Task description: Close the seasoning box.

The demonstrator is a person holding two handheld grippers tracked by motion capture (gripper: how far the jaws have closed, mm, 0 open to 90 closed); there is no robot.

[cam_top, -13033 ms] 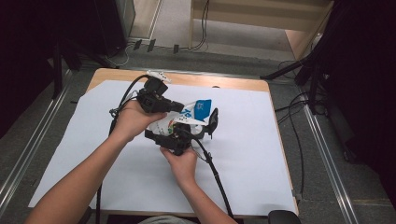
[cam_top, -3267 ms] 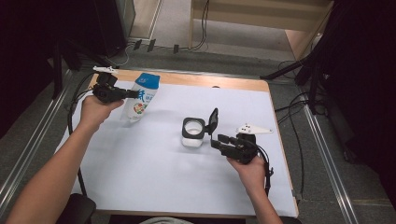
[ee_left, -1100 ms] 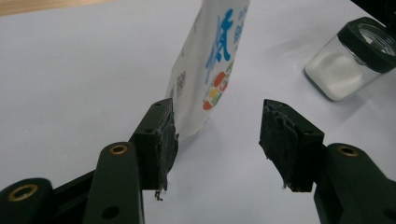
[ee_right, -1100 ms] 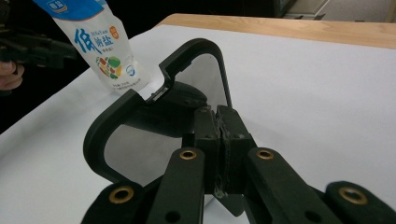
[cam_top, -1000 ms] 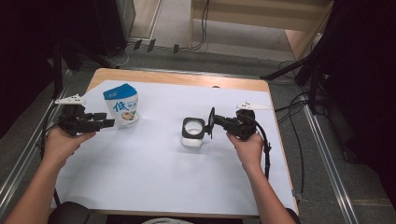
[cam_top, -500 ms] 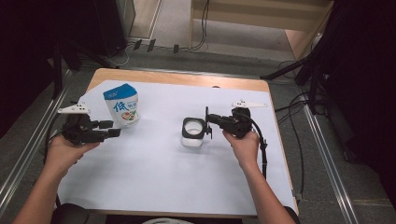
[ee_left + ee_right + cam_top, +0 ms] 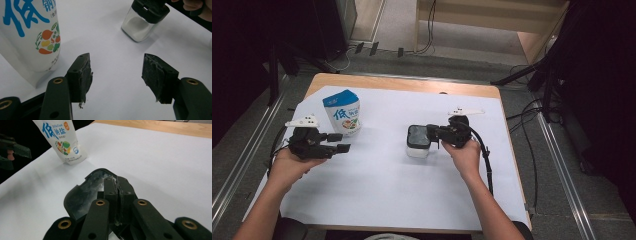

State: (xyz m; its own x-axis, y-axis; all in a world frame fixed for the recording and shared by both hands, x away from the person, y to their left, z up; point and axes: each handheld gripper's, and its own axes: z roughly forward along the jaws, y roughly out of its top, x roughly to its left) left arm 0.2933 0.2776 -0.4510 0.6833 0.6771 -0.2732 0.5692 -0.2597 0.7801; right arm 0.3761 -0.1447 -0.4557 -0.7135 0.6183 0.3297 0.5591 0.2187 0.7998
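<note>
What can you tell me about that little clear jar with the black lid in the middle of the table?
The jar is small and squarish, with clear walls that look like glass or plastic and a white powder inside. Its black lid is a flip type and lies down over the top. The jar stands upright on the white sheet, right of the salt bag. The right gripper has its jaws shut and rests them on the lid, as if pressing it closed. Nothing else touches it.

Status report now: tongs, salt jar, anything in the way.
Left tongs open, empty, jaws just opening. Right tongs shut, on the salt jar lid. Salt bag upright, clear of the jar. Nothing in the way.
</note>
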